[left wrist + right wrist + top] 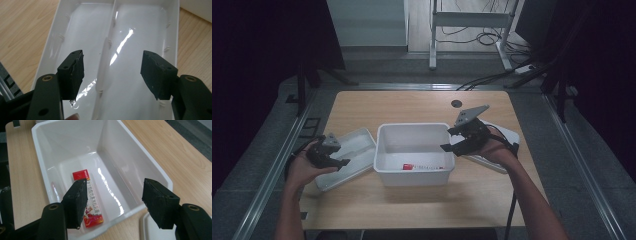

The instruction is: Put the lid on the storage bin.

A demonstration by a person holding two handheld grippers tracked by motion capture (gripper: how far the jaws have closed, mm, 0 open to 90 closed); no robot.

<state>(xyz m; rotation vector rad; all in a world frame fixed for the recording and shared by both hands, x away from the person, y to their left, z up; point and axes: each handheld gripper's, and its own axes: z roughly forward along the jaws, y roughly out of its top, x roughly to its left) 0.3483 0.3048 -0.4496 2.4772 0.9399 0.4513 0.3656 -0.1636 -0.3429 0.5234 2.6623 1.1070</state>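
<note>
A deep white bin [414, 131] stands mid-table with a long red and white packet [422, 166] lying flat on its floor near the front wall. My right gripper [451, 139] hovers open at the bin's right rim. In the right gripper view the packet [91, 202] lies past my left jaw inside the bin [130, 162], and my right gripper [113, 201] holds nothing. My left gripper [337, 155] is open above a shallow white tray [357, 142] left of the bin. The left gripper view shows that tray [140, 32], split by a ridge into two bare compartments, under my open left gripper [112, 72].
Another flat white tray [508, 134] lies under my right hand at the bin's right. A small dark hole [456, 103] sits in the tabletop behind the bin. Table legs and cables cross the floor beyond the far edge.
</note>
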